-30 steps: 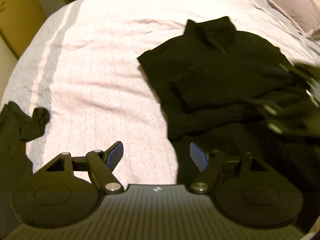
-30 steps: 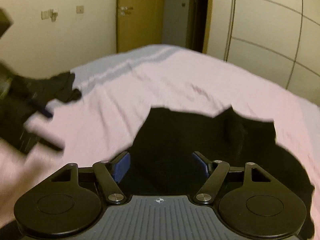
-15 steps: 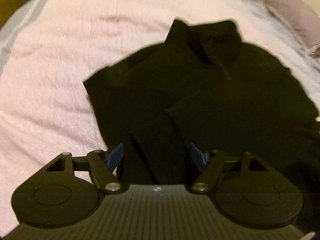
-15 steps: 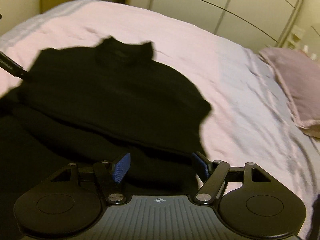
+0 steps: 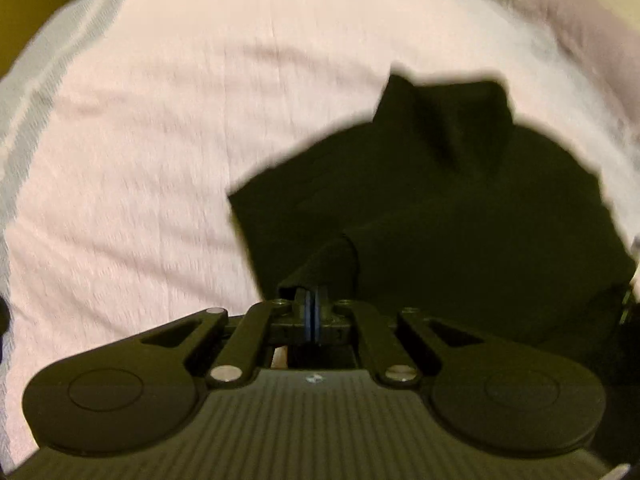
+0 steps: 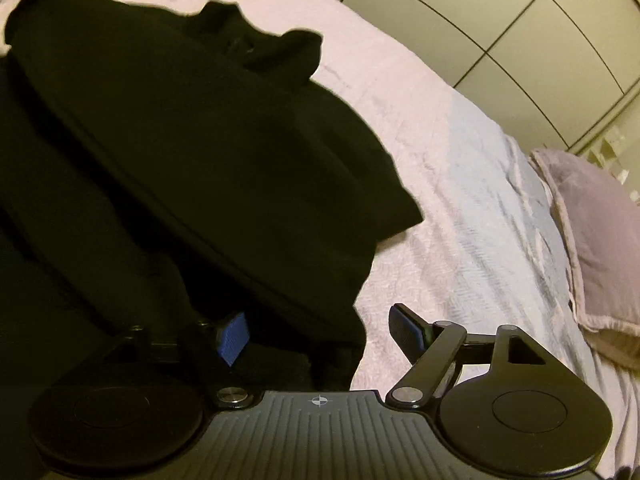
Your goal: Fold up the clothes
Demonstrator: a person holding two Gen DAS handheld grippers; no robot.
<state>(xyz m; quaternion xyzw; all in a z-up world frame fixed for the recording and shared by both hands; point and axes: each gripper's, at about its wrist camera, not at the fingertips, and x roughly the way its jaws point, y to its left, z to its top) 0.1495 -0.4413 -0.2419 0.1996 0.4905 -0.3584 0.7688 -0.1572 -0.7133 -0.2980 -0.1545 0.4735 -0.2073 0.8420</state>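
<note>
The black top [image 5: 460,208] lies on the bed [image 5: 160,140], collar at twelve o'clock from both grippers, its sleeves apparently already laid in across the body. My reading is that the side folds are done and the bottom-to-collar fold is what is left; nothing shows a finished bundle yet.

The left gripper [image 5: 313,312] has just been closing, and its jaws now meet on a raised ridge of black cloth at the top's near edge, the fabric tenting up from the pads toward one o'clock. The rest of the top spreads from there to between twelve and three o'clock, with bare bedspread from nine to eleven.

The right gripper [image 6: 320,332] has just been opening a little and stands wide apart. The top's [image 6: 192,152] near right corner sits between its fingers, cloth against the left finger [image 6: 234,338], while the right finger [image 6: 404,330] hangs over bare bed [image 6: 460,208]; the pads are not pressing. From this gripper the top runs toward ten and eleven o'clock, and a pillow [image 6: 600,240] lies at two o'clock, well apart.

The right side probably needs to clamp before any lift.
</note>
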